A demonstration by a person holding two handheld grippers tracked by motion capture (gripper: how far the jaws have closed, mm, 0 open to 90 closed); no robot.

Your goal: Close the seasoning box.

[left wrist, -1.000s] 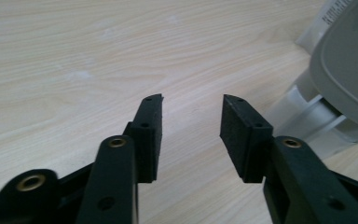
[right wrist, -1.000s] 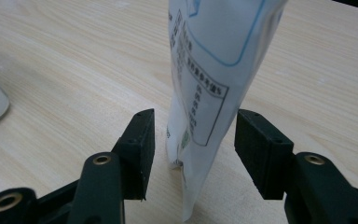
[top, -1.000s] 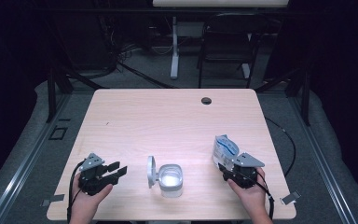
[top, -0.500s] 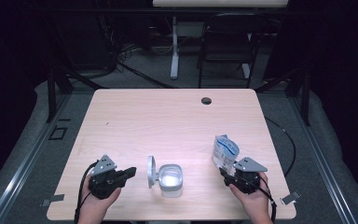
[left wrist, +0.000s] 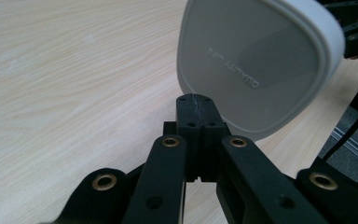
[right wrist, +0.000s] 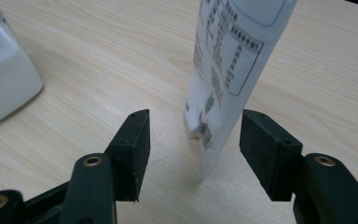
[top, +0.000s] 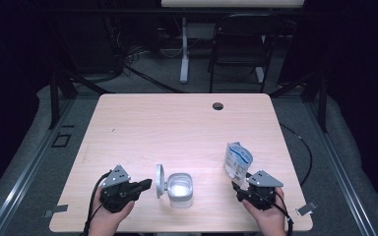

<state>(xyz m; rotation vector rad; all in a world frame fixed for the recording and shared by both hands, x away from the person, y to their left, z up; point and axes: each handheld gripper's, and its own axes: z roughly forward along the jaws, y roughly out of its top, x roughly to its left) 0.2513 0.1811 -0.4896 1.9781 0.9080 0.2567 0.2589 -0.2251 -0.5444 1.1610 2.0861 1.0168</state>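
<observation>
Pouch (right wrist: 228, 70) stands between my released right gripper's (right wrist: 193, 149) pads; left gripper (left wrist: 193, 116), clenched empty, noses container lid (left wrist: 256, 60)—square up before squeezing.

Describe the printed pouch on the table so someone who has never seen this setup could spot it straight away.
Start from the light wooden table and look along its near edge, toward the right. There a white and blue printed pouch stands upright just ahead of the open right gripper. Unlike the squat white plastic container with its flipped-up lid at the middle, it is thin, soft-sided and covered in small text.
</observation>
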